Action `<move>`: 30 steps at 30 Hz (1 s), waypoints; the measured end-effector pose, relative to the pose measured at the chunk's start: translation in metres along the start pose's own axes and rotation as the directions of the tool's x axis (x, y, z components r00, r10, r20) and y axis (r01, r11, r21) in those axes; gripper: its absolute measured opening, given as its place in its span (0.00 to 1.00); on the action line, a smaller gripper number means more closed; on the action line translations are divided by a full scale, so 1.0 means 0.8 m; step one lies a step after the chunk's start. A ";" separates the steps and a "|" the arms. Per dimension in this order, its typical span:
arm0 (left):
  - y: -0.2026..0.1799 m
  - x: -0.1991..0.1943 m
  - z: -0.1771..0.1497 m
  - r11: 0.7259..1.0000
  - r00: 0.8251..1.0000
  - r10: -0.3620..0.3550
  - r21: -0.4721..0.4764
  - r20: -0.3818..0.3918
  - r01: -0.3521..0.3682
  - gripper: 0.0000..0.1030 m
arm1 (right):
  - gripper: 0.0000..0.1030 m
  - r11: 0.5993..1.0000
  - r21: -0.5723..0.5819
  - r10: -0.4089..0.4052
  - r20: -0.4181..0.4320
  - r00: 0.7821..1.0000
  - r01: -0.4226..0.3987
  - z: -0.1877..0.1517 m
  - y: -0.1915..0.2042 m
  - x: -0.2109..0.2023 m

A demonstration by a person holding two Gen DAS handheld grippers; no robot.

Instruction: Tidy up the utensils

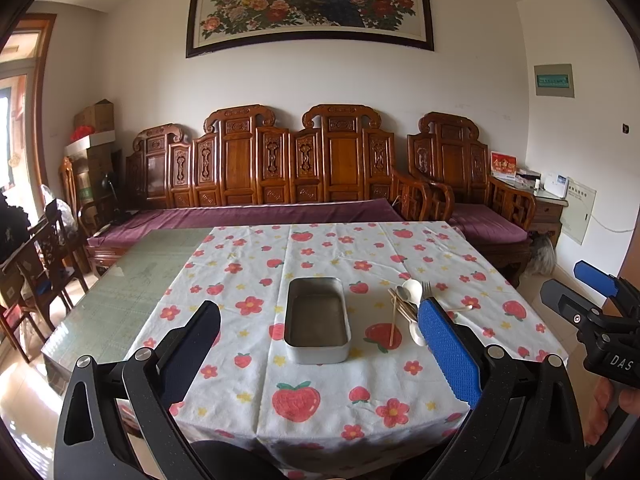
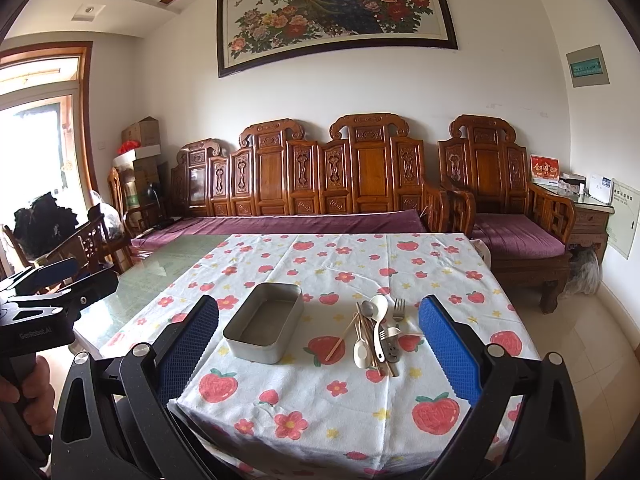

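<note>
The bench (image 1: pixel 132 292) has a greenish glass top, and a white cloth (image 1: pixel 320 400) printed with strawberries and red flowers covers its right part and hangs over the near edge. Behind it a long carved wooden sofa (image 1: pixel 260 160) with purple cushions stands against a white wall, with a matching armchair (image 1: pixel 472 168) beside it. Above hangs a framed peacock-and-peony picture (image 1: pixel 312 4) bearing writing too small to read. Cardboard boxes (image 2: pixel 140 136) are stacked in the left corner by a bright doorway.

A grey metal tin (image 1: pixel 318 322) sits empty near the middle of the cloth. Just to its right lies the pile of utensils (image 2: pixel 378 336): cream spoons, a metal spoon, a fork and wooden chopsticks, loosely crossed, apart from the tin.

The left claw (image 1: pixel 320 344) hangs above the near edge with its jaws spread wide, holding nothing. The right claw (image 2: pixel 318 344) is likewise wide apart and empty, framing tin and utensils. Each claw's body shows in the other's view; one reads "DAS", the other "GenRobot.AI". A hand (image 2: pixel 24 396) grips the left handle.
</note>
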State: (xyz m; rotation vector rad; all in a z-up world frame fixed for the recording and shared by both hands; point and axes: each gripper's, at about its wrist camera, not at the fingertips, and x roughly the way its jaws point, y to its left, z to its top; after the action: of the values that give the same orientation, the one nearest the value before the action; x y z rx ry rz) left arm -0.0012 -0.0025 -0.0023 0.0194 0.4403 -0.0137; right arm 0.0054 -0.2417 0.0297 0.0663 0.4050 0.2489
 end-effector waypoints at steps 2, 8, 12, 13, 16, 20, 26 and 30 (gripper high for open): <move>0.000 0.001 -0.003 1.000 1.000 0.000 0.000 0.001 0.000 0.93 | 0.98 1.000 0.000 0.001 0.000 1.000 -0.001 0.000 0.000 0.000; 0.000 0.000 -0.003 1.000 1.000 0.001 0.000 0.000 -0.001 0.93 | 0.98 1.000 0.000 0.000 0.000 1.000 0.000 0.000 0.000 0.000; -0.003 -0.001 0.003 1.000 1.000 -0.001 0.004 0.000 0.001 0.93 | 0.98 1.000 -0.001 -0.001 0.001 1.000 0.001 0.000 0.001 0.000; -0.003 -0.002 0.003 1.000 1.000 0.000 0.004 0.000 0.000 0.93 | 0.98 1.000 -0.002 -0.002 0.001 1.000 0.002 0.001 0.000 0.000; -0.003 -0.002 0.003 1.000 1.000 -0.002 0.004 0.001 0.002 0.93 | 0.98 1.000 -0.003 -0.002 0.001 1.000 0.002 0.001 0.000 -0.001; -0.002 -0.002 0.003 1.000 1.000 -0.002 0.003 -0.001 0.002 0.93 | 0.98 1.000 -0.003 -0.001 0.001 1.000 0.001 0.000 0.003 0.000; -0.002 -0.003 0.004 1.000 1.000 -0.003 0.005 0.000 0.003 0.93 | 0.98 1.000 -0.002 -0.001 0.001 1.000 0.001 0.001 0.003 0.000; -0.003 -0.004 0.004 1.000 1.000 -0.003 0.005 0.000 0.003 0.93 | 0.98 1.000 -0.003 -0.001 0.002 1.000 0.001 0.003 0.004 -0.001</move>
State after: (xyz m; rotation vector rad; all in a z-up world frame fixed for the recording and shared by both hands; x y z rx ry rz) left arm -0.0025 -0.0046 0.0017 0.0236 0.4405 -0.0176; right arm 0.0045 -0.2385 0.0327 0.0637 0.4025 0.2482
